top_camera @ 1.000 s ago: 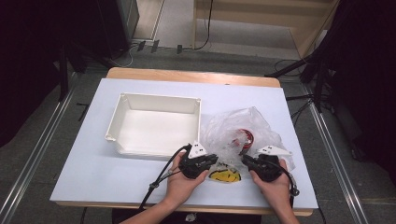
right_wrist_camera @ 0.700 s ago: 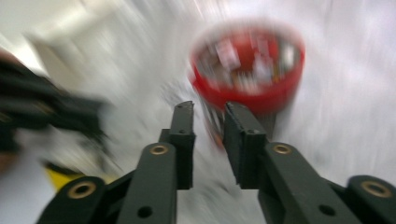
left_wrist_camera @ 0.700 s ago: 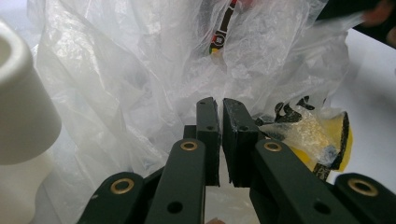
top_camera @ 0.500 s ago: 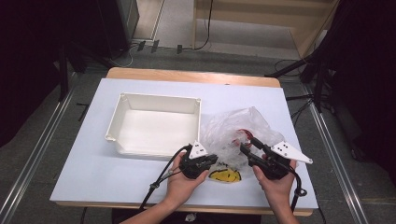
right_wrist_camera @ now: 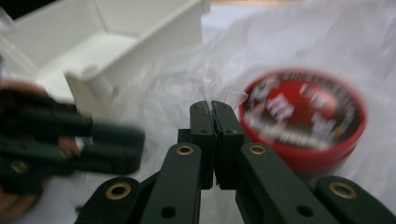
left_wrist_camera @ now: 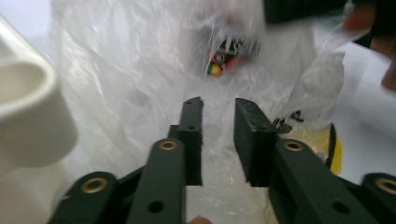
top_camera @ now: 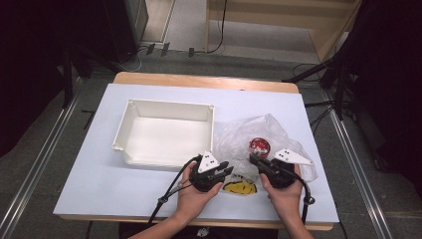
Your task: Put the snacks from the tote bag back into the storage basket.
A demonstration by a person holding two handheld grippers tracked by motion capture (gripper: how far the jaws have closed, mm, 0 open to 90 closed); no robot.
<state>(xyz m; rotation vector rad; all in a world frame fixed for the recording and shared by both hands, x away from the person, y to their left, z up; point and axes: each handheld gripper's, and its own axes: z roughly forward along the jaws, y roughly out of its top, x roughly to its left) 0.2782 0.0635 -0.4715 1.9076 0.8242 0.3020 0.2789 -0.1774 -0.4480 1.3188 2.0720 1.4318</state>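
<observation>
- Since the earlier frames, the right tool (top_camera: 256, 160) has lifted a little and its jaws have just been closing; in the right gripper view they now meet, pinching a fold of the clear plastic bag (right_wrist_camera: 219, 88).
- The left tool (top_camera: 226, 168) has kept its place, and its jaws have just been opening to a narrow gap. In the left gripper view bag film lies between the jaws, but the pads do not seem to press on it.
- The bag (top_camera: 259, 132) lies crumpled on the white tabletop (top_camera: 89, 174), just right of the empty white bin (top_camera: 164, 137).
- Inside the bag sits a round red tin (top_camera: 259, 145), close beyond the right tool's tips. A yellow printed patch of the bag (top_camera: 239, 187) lies between the two hands.
- Judgement: the grip seems to be passing from left to right, so the right tool may now pull the bag's mouth open to reach the tin. The thin film could slip or tear.
</observation>
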